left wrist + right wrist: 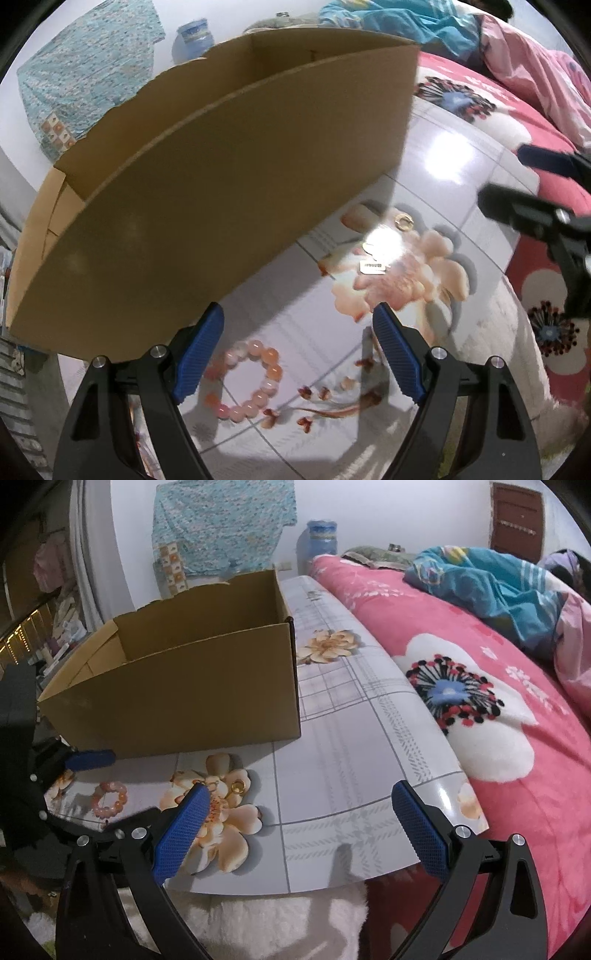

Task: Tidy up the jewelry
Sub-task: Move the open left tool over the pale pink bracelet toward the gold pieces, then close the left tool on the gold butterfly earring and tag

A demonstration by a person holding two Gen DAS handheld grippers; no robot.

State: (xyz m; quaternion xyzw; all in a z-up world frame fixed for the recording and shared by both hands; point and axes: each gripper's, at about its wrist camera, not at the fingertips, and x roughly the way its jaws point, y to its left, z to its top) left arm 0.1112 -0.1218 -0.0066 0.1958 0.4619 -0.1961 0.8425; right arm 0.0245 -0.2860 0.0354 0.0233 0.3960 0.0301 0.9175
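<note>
A pink bead bracelet (245, 384) lies flat on the flowered table sheet, just below and between the blue pads of my left gripper (299, 350), which is open and holds nothing. A gold ring (403, 222) and a small tagged piece of jewelry (373, 266) rest farther off in a glare patch. The open cardboard box (207, 177) stands right behind. In the right wrist view the bracelet (109, 799) and gold ring (238, 787) lie left of my right gripper (299, 823), which is open and empty over the sheet's near edge. The box (192, 686) stands behind them.
A pink flowered blanket (480, 709) covers the bed along the table sheet's (351, 738) right side, with blue bedding (491, 583) and a person lying farther back. My right gripper (535, 192) shows at the right edge of the left wrist view. White fleece (277, 923) lies below the sheet's front edge.
</note>
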